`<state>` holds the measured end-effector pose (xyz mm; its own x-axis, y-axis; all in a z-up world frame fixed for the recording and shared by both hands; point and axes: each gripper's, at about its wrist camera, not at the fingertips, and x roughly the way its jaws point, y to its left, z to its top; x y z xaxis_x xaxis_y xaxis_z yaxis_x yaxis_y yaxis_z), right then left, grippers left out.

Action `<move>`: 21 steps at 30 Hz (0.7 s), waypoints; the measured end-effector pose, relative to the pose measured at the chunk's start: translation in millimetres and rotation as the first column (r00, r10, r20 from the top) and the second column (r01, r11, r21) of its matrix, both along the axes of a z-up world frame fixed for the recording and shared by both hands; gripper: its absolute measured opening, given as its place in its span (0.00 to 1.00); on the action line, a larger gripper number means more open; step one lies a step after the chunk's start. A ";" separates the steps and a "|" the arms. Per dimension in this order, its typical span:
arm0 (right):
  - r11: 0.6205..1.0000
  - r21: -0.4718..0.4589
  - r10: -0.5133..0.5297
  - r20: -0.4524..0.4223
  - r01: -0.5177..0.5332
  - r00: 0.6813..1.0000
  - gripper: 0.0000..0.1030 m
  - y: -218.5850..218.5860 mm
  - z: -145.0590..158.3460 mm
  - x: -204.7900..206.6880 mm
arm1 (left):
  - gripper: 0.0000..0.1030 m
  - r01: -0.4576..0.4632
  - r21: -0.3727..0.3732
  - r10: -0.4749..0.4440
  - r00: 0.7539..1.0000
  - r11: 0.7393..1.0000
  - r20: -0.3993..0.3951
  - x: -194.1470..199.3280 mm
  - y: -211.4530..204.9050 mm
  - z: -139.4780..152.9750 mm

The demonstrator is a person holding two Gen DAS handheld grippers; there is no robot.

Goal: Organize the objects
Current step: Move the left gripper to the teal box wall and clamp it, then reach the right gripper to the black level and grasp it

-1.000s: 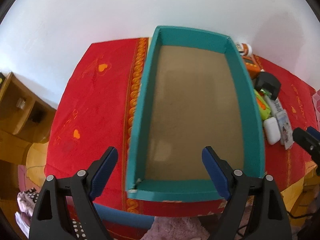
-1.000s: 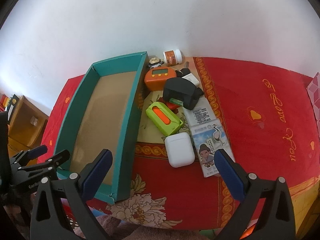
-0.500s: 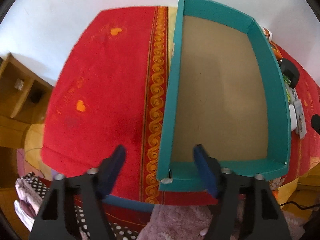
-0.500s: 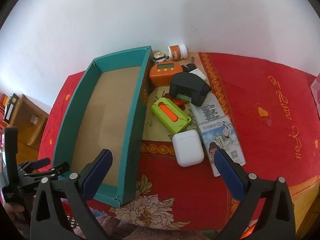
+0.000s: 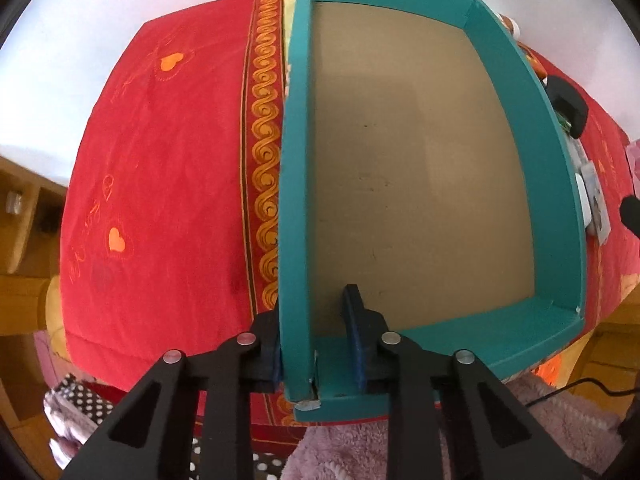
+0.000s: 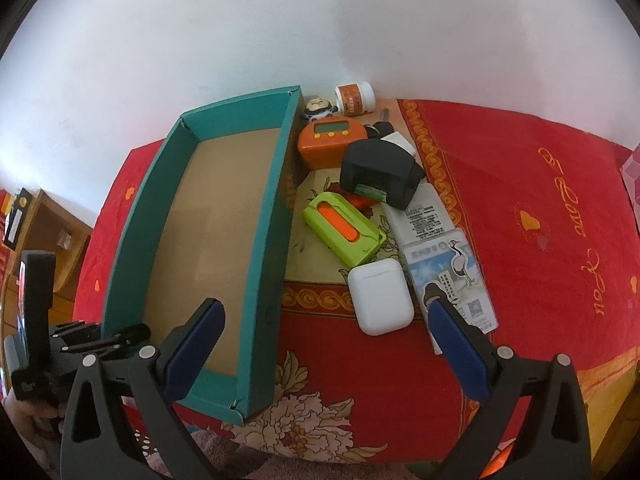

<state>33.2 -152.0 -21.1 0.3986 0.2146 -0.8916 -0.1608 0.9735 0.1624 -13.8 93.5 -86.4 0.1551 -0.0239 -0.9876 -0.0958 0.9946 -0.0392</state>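
Two blue-padded fingers frame my left wrist view, and the left gripper [image 5: 316, 342] straddles the near left corner of the teal box [image 5: 564, 208]: one pad sits against the outside of the long left wall, the other stands inside with a sliver of gap to that wall. The jaws have just been closing with the wall between them, and I read them as not yet pressing from both sides. The box is a shallow rectangular tray of matte teal card with a bare brown cardboard floor (a scuffed white nick marks the near corner). Its long axis runs away from me toward the white wall [image 5: 120, 8]. It lies on a red cloth [image 5: 160, 168] with gold scroll borders and orange hearts, soft and slightly rumpled.

From the right wrist view, the right gripper [image 6: 324, 344] hangs with its jaws wide apart and nothing between them, above the cloth just beside the box's right wall. The box [image 6: 136, 224] fills the left half, long axis slanting up toward the wall. To its right lies a tight cluster: a glossy white earbud case [image 6: 380, 296], a lime-green holder with an orange slot [image 6: 344, 232], a printed card pack [image 6: 456, 276], a black blocky case [image 6: 380, 172], an orange timer [image 6: 330, 140] and a small white bottle [image 6: 356, 98].
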 end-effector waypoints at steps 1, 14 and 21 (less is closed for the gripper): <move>1.000 0.000 -0.006 -0.002 0.006 1.000 1.00 -0.3 -0.8 0.6 | 0.24 0.000 -0.003 0.000 1.000 1.000 0.001 0.0 0.2 -0.3; 0.996 -0.006 -0.091 -0.022 0.090 0.996 1.00 9.1 -8.8 -5.8 | 0.10 0.025 0.002 -0.025 1.000 1.000 0.006 -2.6 32.7 5.6; 0.995 -0.022 -0.094 -0.042 0.094 0.995 1.00 5.3 -13.2 -10.4 | 0.10 0.037 0.006 -0.037 0.999 0.999 0.019 -2.6 28.7 7.2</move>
<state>22.7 -146.7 -34.3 0.3776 0.1603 -0.9120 -0.0618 0.9871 0.1479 -16.4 122.3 -79.2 0.1728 -0.0241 -0.9847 -0.0584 0.9977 -0.0347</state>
